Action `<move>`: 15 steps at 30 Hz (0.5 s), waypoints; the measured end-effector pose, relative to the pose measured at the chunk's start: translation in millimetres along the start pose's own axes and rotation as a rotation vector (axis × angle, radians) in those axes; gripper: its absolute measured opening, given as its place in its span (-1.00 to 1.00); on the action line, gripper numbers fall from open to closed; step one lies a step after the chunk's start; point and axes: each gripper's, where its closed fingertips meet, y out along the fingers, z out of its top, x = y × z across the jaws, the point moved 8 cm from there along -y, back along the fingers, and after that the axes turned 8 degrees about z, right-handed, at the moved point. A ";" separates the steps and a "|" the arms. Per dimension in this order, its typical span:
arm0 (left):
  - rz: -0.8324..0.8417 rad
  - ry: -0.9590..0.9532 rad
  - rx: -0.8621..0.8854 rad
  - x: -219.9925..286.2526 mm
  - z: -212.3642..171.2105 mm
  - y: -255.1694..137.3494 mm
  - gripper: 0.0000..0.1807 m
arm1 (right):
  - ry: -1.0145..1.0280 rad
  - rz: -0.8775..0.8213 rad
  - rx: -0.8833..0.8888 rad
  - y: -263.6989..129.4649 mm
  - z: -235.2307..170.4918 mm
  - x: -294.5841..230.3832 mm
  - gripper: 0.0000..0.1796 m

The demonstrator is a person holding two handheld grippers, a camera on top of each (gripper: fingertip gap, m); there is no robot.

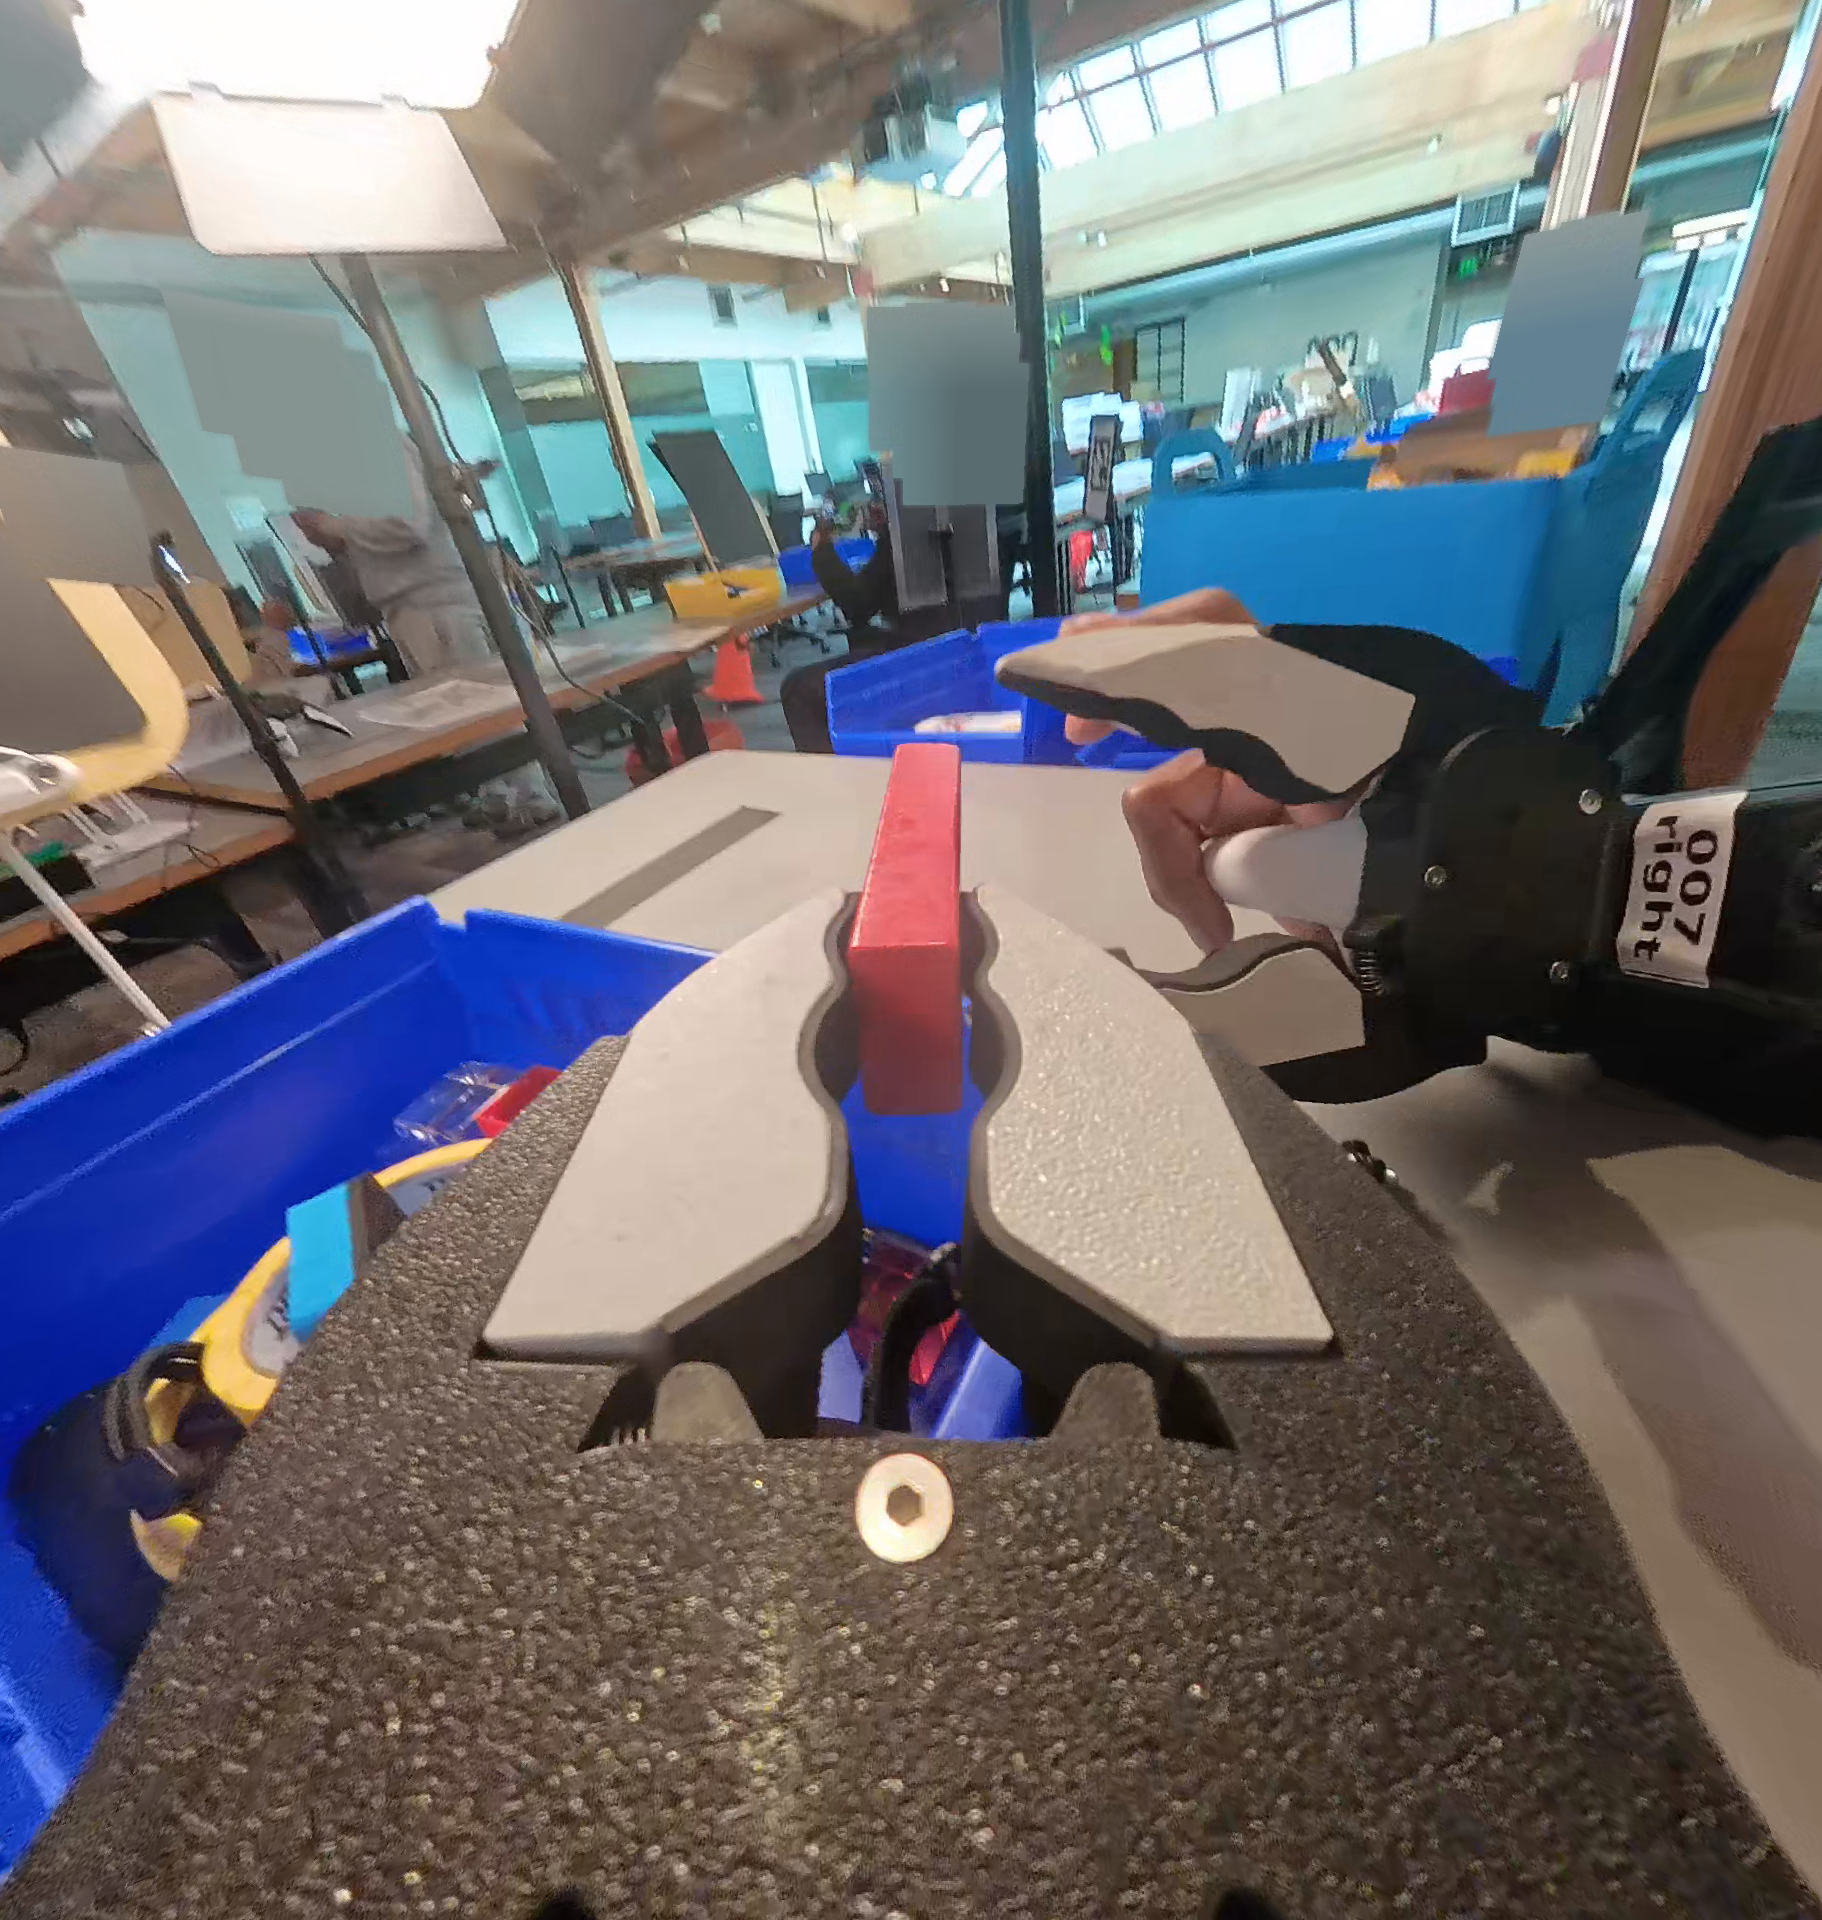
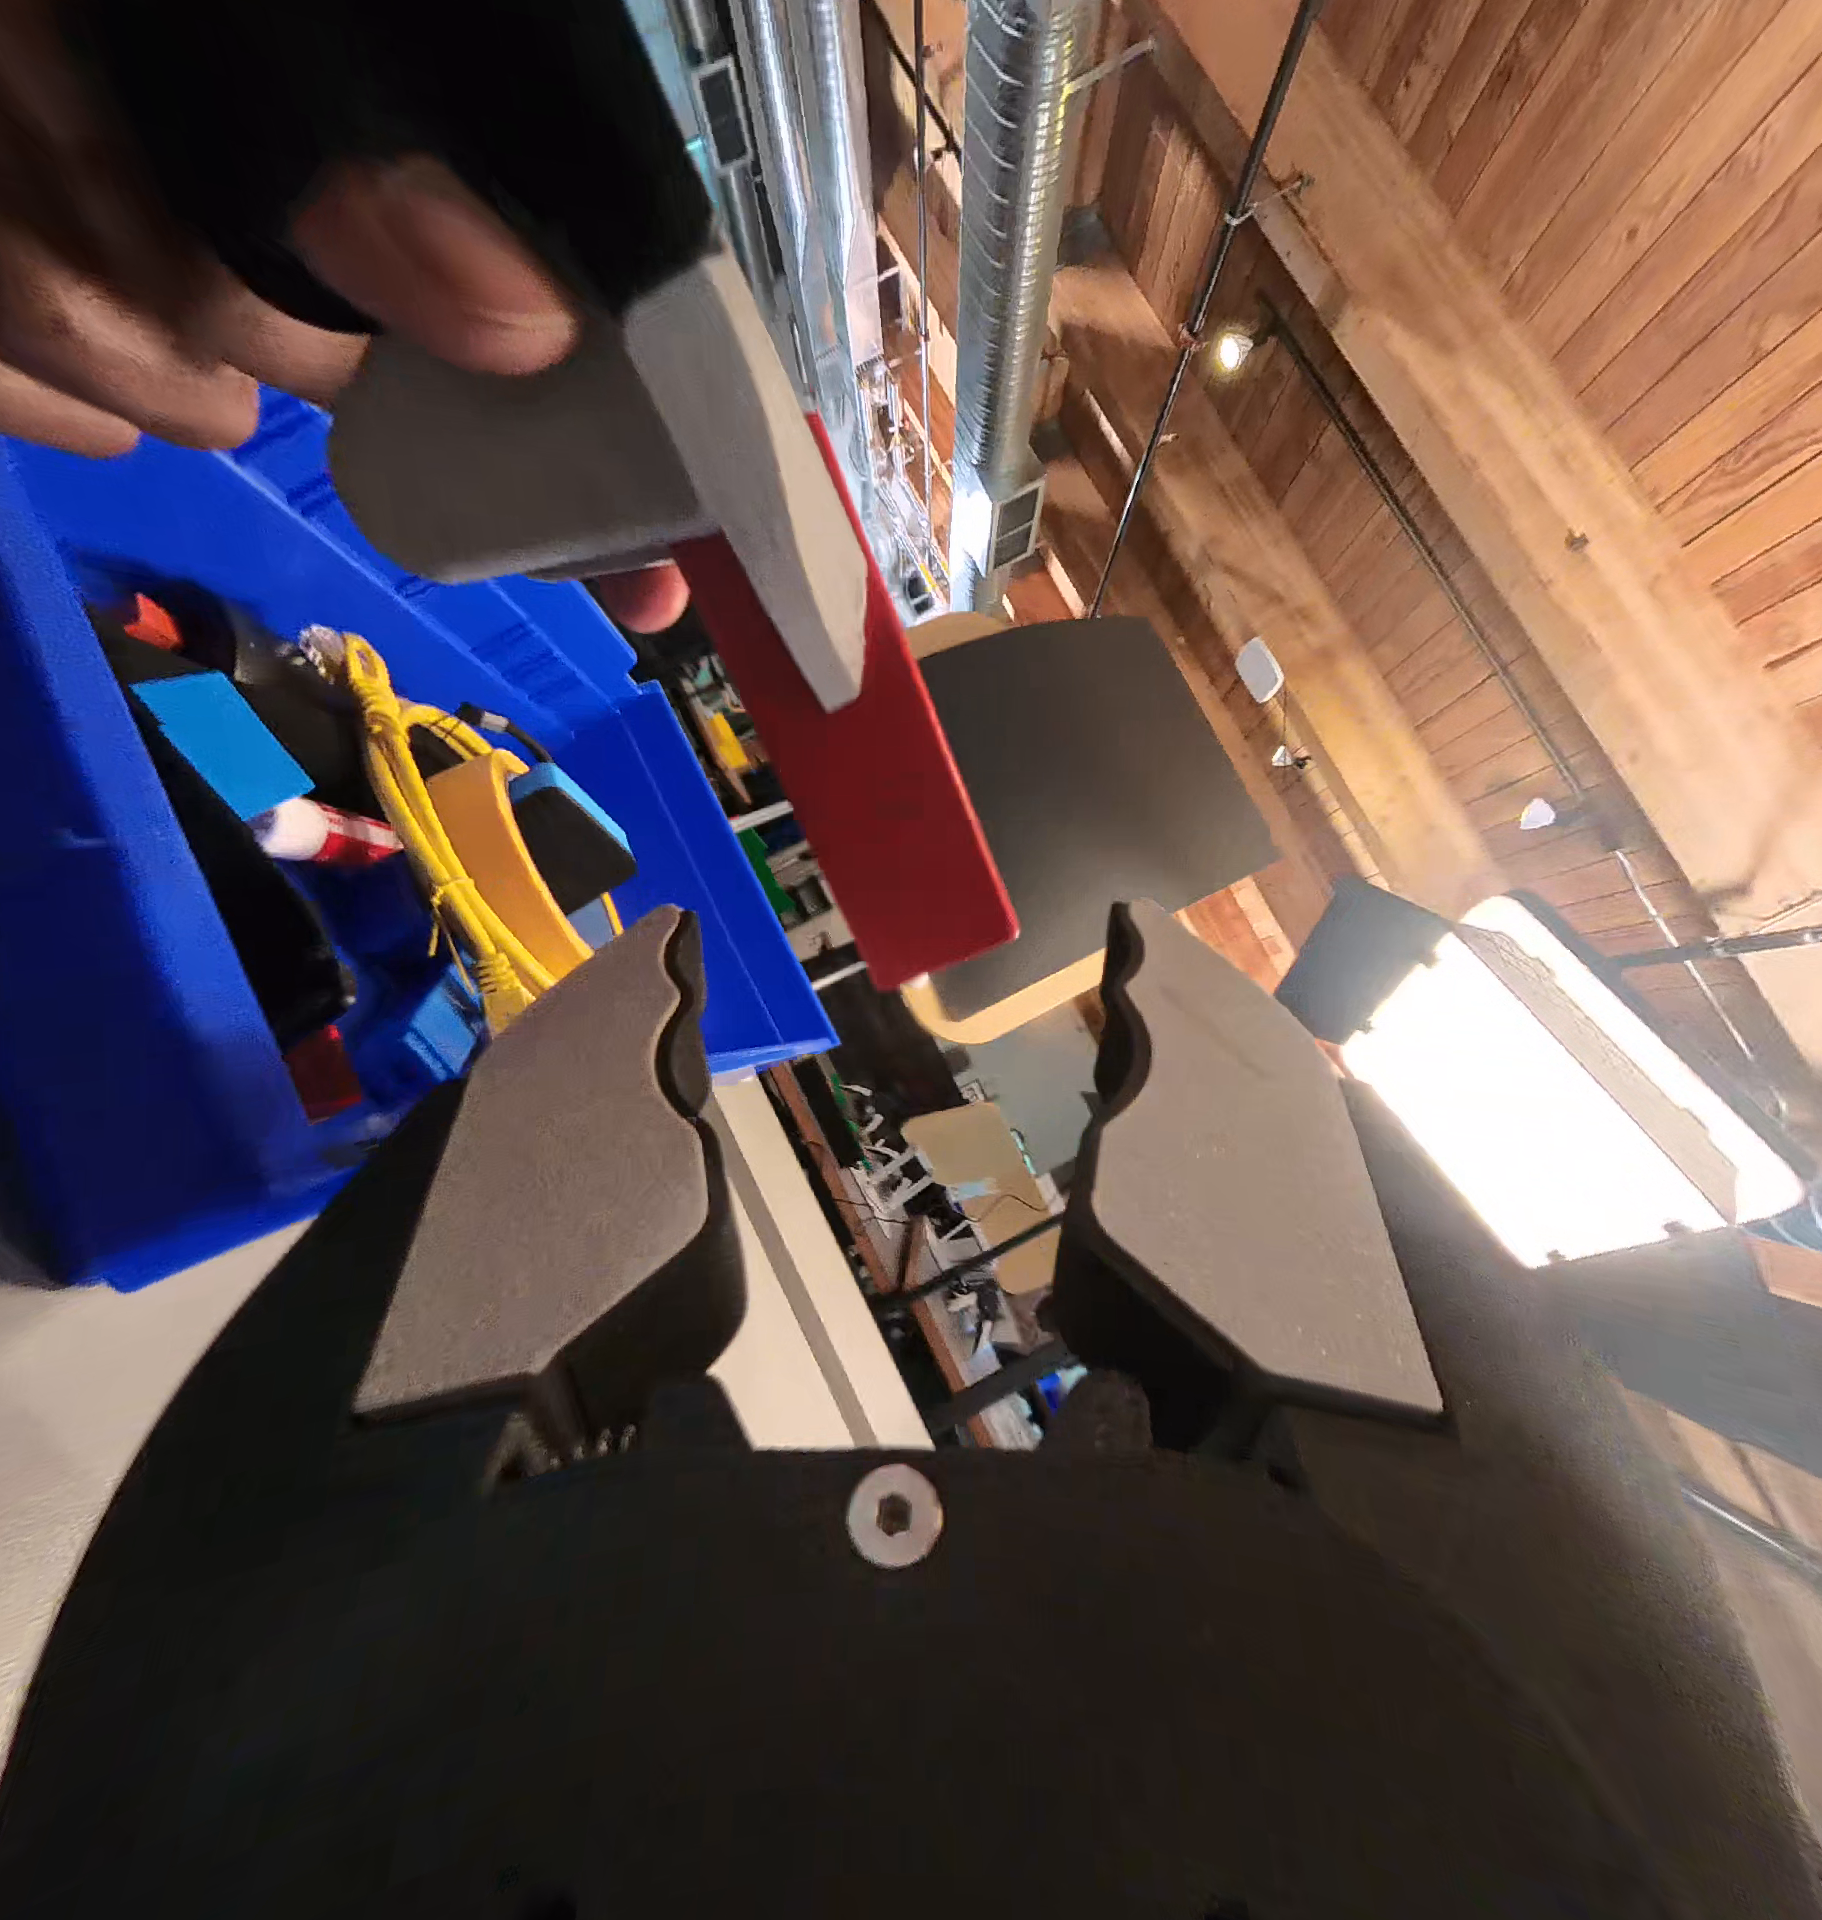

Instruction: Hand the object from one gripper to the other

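left hand-held gripper: clamped on red block | right hand-held gripper: spread wide, empty, near block

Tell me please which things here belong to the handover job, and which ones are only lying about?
Belong to the job:
- red block, clamped in the left gripper
- right gripper, open, just short of the block

Only lying about:
- blue bin
- yellow tape roll inside it
- yellow cable
- grey table
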 end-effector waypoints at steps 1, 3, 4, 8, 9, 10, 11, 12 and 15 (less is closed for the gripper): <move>-0.011 -0.001 -0.024 2.1 -2.6 1.8 -0.81 | -0.012 -0.002 -0.012 1.0 0.1 -1.6 -0.20; -0.058 0.004 -0.030 8.0 -4.4 3.3 -0.81 | -0.025 -0.010 -0.037 2.0 -1.8 -2.1 -0.26; -0.088 0.011 -0.023 11.5 -4.1 3.3 -0.81 | -0.028 -0.021 -0.047 1.7 -3.0 -1.1 -0.34; -0.169 0.045 0.028 22.9 -0.5 1.6 -0.81 | 0.016 0.010 -0.045 0.5 -4.2 0.4 -0.59; -0.192 0.042 0.053 24.7 0.9 0.4 -0.78 | 0.054 0.039 -0.047 1.1 -4.3 0.4 -0.59; -0.219 0.029 0.093 26.0 3.5 -1.5 -0.72 | 0.096 0.064 -0.048 1.6 -4.8 0.5 -0.60; -0.226 0.007 0.136 25.8 6.9 -3.3 -0.60 | 0.135 0.081 -0.043 1.6 -4.7 1.1 -0.60; -0.227 -0.012 0.172 24.7 10.2 -5.2 -0.52 | 0.177 0.094 -0.038 1.3 -4.6 2.2 -0.61; -0.231 -0.039 0.243 19.4 17.7 -10.9 -0.38 | 0.350 0.145 -0.031 1.6 -2.4 5.6 -0.61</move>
